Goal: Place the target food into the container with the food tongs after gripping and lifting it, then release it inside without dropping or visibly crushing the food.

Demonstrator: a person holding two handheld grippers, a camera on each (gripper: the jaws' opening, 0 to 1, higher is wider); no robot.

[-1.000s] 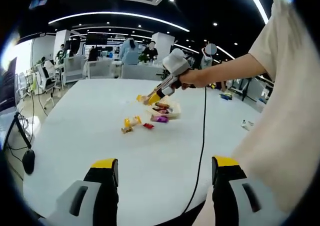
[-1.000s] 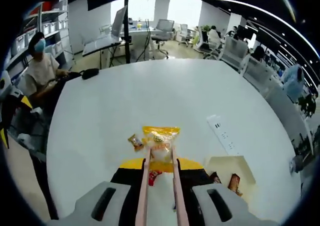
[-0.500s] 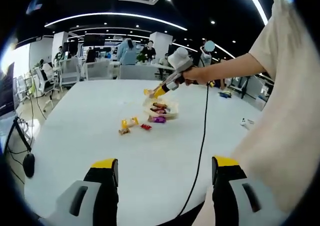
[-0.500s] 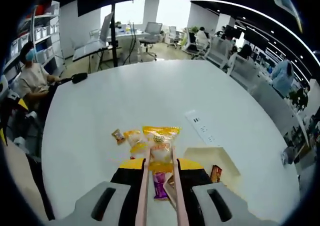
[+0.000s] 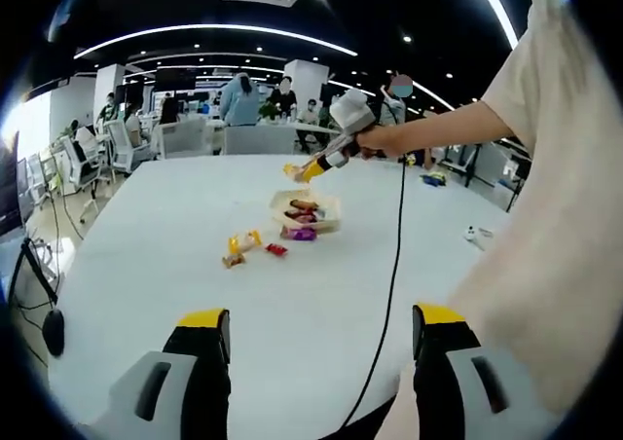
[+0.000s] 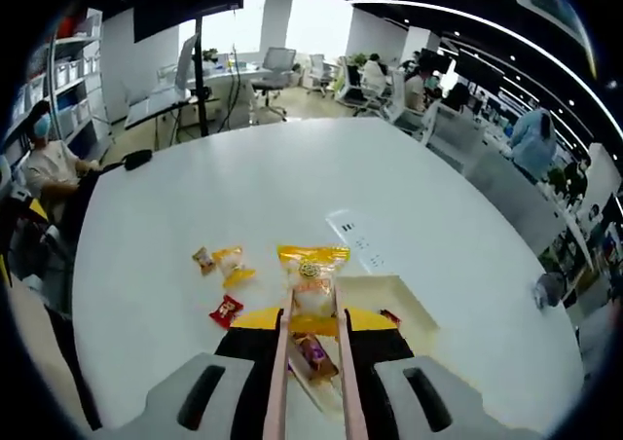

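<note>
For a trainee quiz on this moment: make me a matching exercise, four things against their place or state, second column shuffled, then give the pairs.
Things:
1. yellow snack packet
2. container
3. small red packet
4. left gripper

Places or states:
A. lies loose on the white table
B. open, holding nothing
C. pinched between the tongs in the right gripper, in the air
D. sits on the table with wrapped snacks inside

Pairs: 1-C, 2-D, 3-A, 4-B

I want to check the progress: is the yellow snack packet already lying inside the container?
No, in the right gripper view the yellow snack packet is held between the tongs, raised above the container.
</note>
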